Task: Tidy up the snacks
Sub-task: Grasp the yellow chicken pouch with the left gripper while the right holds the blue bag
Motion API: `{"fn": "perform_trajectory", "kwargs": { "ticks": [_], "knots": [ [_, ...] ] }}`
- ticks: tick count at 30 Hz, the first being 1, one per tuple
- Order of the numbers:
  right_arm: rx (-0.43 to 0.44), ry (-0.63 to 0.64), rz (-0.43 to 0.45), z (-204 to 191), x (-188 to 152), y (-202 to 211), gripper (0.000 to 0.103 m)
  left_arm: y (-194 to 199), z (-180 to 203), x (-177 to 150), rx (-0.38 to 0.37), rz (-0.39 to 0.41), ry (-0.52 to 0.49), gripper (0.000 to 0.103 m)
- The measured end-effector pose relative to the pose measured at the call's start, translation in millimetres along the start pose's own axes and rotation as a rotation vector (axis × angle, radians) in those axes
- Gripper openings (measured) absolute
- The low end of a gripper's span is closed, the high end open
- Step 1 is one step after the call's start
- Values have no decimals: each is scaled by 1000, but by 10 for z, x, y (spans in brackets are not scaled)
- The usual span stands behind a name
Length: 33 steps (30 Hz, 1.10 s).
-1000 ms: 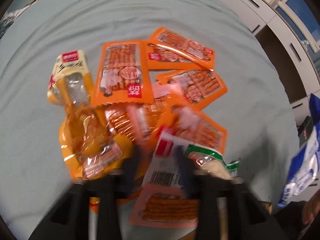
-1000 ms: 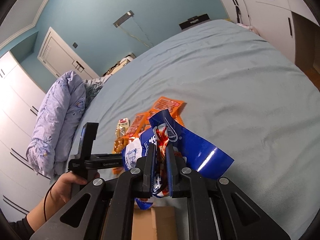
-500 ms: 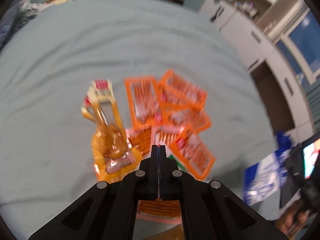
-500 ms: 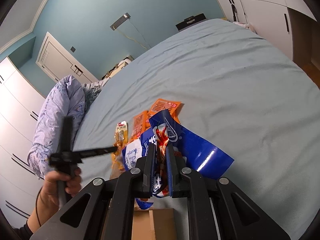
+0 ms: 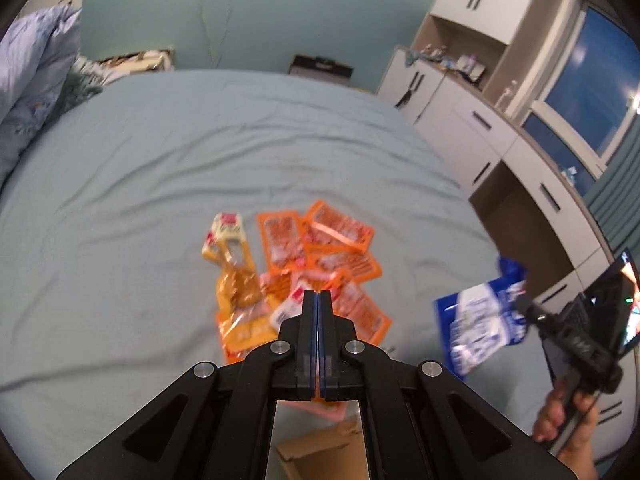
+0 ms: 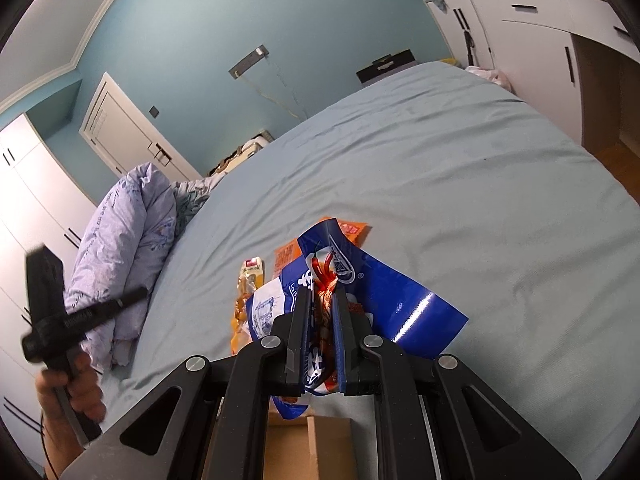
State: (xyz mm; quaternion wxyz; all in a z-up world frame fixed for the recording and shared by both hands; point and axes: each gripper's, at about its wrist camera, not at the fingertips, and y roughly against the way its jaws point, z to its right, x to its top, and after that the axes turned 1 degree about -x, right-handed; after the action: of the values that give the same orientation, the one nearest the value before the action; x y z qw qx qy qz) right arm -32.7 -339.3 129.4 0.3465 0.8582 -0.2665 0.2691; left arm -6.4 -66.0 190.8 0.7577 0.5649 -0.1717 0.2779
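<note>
A pile of orange snack packets (image 5: 320, 248), with a yellow packet (image 5: 230, 248) and a white red-labelled one (image 5: 286, 310), lies on the light blue bed (image 5: 160, 160). My left gripper (image 5: 318, 296) hangs above the pile's near edge, shut, pads together with nothing between them. In the right wrist view it shows at the left (image 6: 140, 293) in a hand. My right gripper (image 6: 322, 292) is shut on a crumpled blue-and-white snack bag (image 6: 384, 292), held in the air right of the pile (image 5: 480, 320). That bag hides most of the pile (image 6: 288, 256) there.
A cardboard box flap (image 5: 320, 448) sits at the bed's near edge, below both grippers (image 6: 320, 440). A bunched lilac duvet (image 6: 120, 240) lies at the bed's left side. White cabinets and drawers (image 5: 500, 140) line the right wall.
My left gripper closed, then rose and pulled back from the pile, tilting up so the whole room shows. The right gripper kept its grip on the blue bag and barely shifted.
</note>
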Motion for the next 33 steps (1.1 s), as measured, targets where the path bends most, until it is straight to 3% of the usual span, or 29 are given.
{"fn": "perform_trajectory", "kwargs": {
  "ticks": [1, 3, 4, 5, 7, 11, 17, 22, 25, 26, 27, 30, 31, 32, 33],
  "knots": [
    [-1, -2, 6, 2, -16, 31, 8, -49, -39, -14, 20, -12, 6, 1],
    [-8, -3, 11, -15, -37, 61, 8, -151, -91, -37, 85, -37, 8, 14],
    [-12, -3, 12, -19, -52, 69, 8, -184, -112, -45, 118, -44, 11, 32],
    [-15, -5, 10, -22, -60, 69, 8, -228, -166, -46, 147, -48, 22, 62],
    [-11, -8, 2, -35, -69, 52, 8, -286, -293, -34, 196, -27, 66, 81],
    [-11, -12, -11, -53, -50, -37, 8, -543, -539, 61, 247, -74, 119, 82],
    [3, -11, -56, -84, 19, -251, 8, -1040, -718, 213, 206, -156, 180, 82],
    [24, -4, -101, -96, 68, -429, 8, -1716, -665, 320, 311, -287, 69, 82],
    [29, 12, -110, -98, 105, -483, 8, -2086, -753, 257, 320, -375, 77, 86],
    [27, 13, -111, -79, 109, -486, 8, -2149, -773, 228, 323, -375, 85, 96],
    [27, 14, -112, -71, 115, -497, 8, -2138, -759, 211, 327, -326, 83, 103],
    [29, 10, -124, -23, 127, -526, 8, -2142, -693, 156, 365, -298, 56, 102],
    [29, 7, -126, -5, 141, -537, 8, -2129, -679, 153, 359, -297, 54, 89],
    [28, 5, -128, -13, 145, -554, 8, -2101, -657, 158, 361, -294, 48, 67],
    [26, 1, -130, -12, 155, -570, 8, -2076, -610, 170, 360, -294, 26, 54]
  ]
}}
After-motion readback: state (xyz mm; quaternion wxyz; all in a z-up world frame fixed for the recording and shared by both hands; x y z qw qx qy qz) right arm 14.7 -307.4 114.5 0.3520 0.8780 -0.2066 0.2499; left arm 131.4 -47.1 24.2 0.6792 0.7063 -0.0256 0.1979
